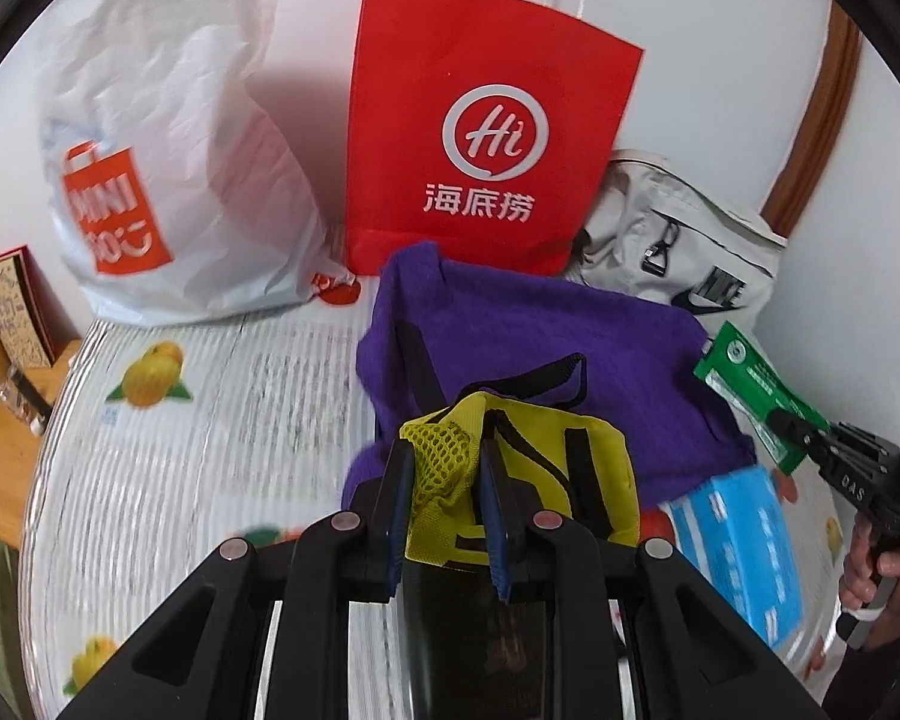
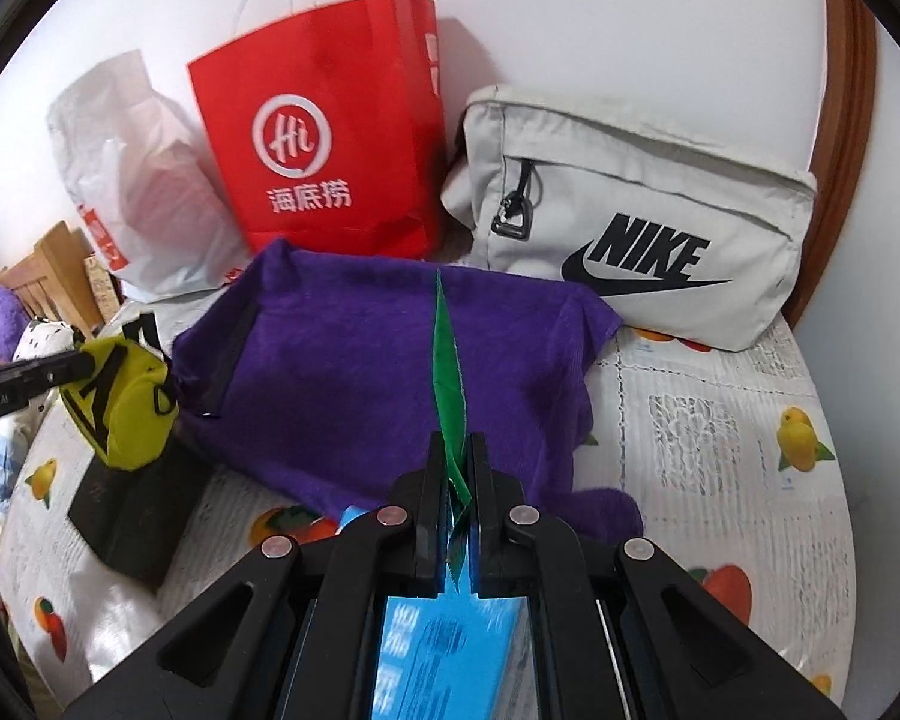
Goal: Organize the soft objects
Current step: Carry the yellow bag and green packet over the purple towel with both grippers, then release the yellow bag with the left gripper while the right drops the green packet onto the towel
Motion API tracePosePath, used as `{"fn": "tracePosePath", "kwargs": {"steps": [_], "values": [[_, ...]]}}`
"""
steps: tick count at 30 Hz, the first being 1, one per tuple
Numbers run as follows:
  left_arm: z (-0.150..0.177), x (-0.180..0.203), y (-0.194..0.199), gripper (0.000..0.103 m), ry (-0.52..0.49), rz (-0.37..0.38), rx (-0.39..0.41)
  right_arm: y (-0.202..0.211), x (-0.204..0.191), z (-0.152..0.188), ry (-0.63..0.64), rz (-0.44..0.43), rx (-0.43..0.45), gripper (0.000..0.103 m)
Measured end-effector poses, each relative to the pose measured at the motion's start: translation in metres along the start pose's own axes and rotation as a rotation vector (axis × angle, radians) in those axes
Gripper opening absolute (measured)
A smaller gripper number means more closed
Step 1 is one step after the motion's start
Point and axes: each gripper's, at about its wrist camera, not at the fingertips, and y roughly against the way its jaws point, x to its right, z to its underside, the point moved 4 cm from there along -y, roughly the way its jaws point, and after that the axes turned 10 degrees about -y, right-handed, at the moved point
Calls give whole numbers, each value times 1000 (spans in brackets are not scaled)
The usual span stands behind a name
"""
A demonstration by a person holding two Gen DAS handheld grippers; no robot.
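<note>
My left gripper [image 1: 444,471] is shut on a yellow mesh pouch [image 1: 540,456] with black straps, held above a purple fleece cloth [image 1: 510,330]. From the right wrist view the pouch [image 2: 126,402] hangs at the left in the left gripper [image 2: 81,365], over a flat black item [image 2: 132,516]. My right gripper [image 2: 453,453] is shut on a thin green packet [image 2: 448,372], seen edge-on over the purple cloth [image 2: 360,360]. The left wrist view shows that green packet [image 1: 750,384] at the right in the right gripper [image 1: 801,429]. A blue packet [image 1: 738,546] [image 2: 444,642] lies below it.
At the back, against the wall, stand a white plastic shopping bag [image 1: 168,180], a red paper bag [image 1: 486,138] [image 2: 324,150] and a grey Nike bag [image 2: 630,222]. The round table [image 1: 240,420] has a fruit-print cover. A wooden chair [image 2: 60,282] stands left.
</note>
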Motion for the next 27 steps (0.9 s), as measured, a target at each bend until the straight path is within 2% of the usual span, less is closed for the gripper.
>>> {"fn": "tracePosePath", "kwargs": {"steps": [12,20,27], "values": [[-55,-9,-87,21,-9,6,-57,-59,18,-12,2,13,-90,5],[-66,-11,-122,21,-15,7,-101,-77,22,-12,-1,14,-133,5],[-67,-12,-136,22,7,16,-139,-84,22,-10,-1,14,-157,7]]}}
